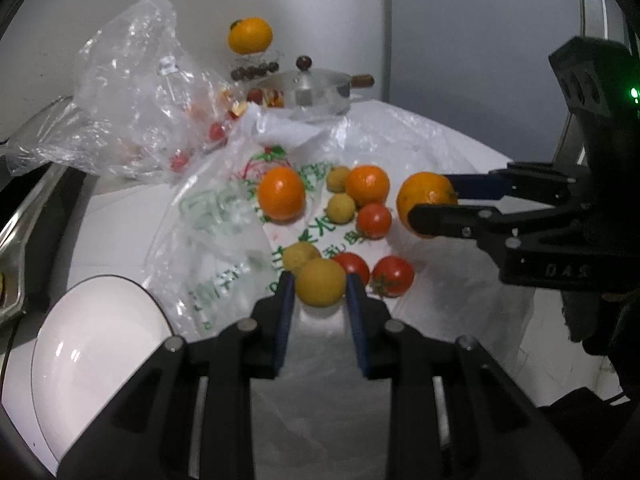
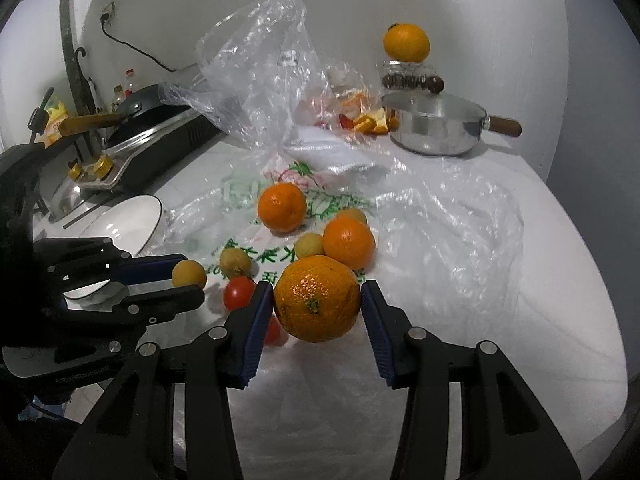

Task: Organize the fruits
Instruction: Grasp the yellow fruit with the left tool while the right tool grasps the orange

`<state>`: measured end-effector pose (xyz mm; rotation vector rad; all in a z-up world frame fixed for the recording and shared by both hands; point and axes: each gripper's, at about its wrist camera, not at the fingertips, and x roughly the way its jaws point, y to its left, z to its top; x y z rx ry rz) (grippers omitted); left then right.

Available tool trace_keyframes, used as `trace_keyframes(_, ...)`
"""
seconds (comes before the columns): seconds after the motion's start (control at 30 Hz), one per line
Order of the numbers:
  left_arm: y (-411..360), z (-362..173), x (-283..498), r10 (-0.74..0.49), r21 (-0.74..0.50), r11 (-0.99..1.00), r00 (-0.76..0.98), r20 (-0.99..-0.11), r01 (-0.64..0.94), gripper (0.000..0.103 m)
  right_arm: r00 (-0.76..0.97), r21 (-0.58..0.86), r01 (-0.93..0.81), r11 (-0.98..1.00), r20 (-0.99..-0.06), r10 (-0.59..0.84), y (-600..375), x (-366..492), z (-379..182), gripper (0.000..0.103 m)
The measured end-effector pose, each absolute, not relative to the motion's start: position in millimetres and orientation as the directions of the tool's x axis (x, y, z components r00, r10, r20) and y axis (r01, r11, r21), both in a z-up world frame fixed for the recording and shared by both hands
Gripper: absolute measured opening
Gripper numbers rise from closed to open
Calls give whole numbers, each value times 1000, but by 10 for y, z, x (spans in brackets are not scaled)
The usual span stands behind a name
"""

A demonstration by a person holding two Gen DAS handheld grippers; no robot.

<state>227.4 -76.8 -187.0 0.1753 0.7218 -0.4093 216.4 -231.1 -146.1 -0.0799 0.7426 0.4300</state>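
Oranges, small yellow fruits and tomatoes lie on a printed plastic bag (image 1: pixel 224 216) on the white counter. My right gripper (image 2: pixel 318 300) is shut on a large orange (image 2: pixel 318 298) and holds it just above the counter; it also shows in the left wrist view (image 1: pixel 426 202). My left gripper (image 1: pixel 320 286) stands with its jaws on both sides of a small yellow fruit (image 1: pixel 320 282), touching or nearly touching it. That fruit shows in the right wrist view (image 2: pixel 189 273). Two more oranges (image 1: pixel 281 194) (image 1: pixel 367 184) and tomatoes (image 1: pixel 393 276) lie beyond.
A white bowl (image 1: pixel 92 356) stands at the near left. A steel pot (image 1: pixel 320 90) with a lid stands at the back, an orange (image 1: pixel 250 35) on a jar behind it. A crumpled clear bag (image 1: pixel 132 92) and a stove (image 2: pixel 160 136) are at the left.
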Motion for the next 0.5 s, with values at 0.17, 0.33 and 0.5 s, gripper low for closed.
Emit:
trace_keyframes(0.17,-622,-1731,2209,-310,-12,920,709,-634,391,27,668,69,-419,905,-652,359,-2228,2128,-1336,48)
trace_keyframes(0.33,-411,-1595,2127,-301,-30,935,744,-597,354,27,672,52,-452,891,-637,378,-2060,2069,-1203,48)
trace_keyframes(0.5,-206,-1541,2039,-282,-47,948,764,-580,315,27,670,39,-483,875,-627,397,-1852,2023,-1123,48)
